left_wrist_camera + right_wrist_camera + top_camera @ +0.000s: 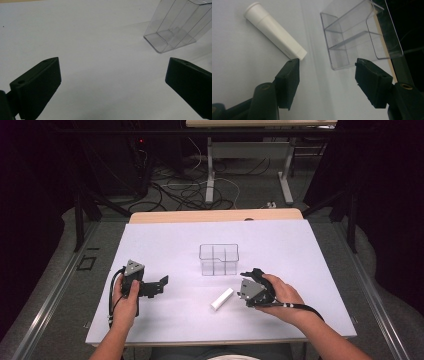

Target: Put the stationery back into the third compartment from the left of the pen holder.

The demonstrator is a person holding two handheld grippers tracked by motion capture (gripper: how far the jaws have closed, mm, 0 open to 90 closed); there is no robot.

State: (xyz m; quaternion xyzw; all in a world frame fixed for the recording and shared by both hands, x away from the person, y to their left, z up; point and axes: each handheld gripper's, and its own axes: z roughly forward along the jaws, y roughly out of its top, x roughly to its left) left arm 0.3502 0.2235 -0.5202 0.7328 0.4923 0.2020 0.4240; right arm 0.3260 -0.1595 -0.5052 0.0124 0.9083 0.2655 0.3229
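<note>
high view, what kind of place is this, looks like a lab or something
Most likely a lab or recording workspace, not a home. A white-topped table stands between dark frame posts, loose cables sprawl across the floor behind it, and another plain table's legs stand further back. A person works with a hand-held gripper in each hand.

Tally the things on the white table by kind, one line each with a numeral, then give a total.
White tube: 1
Clear divided container: 1
Hand-held gripper: 2, the left and the right
Total: 4
</note>
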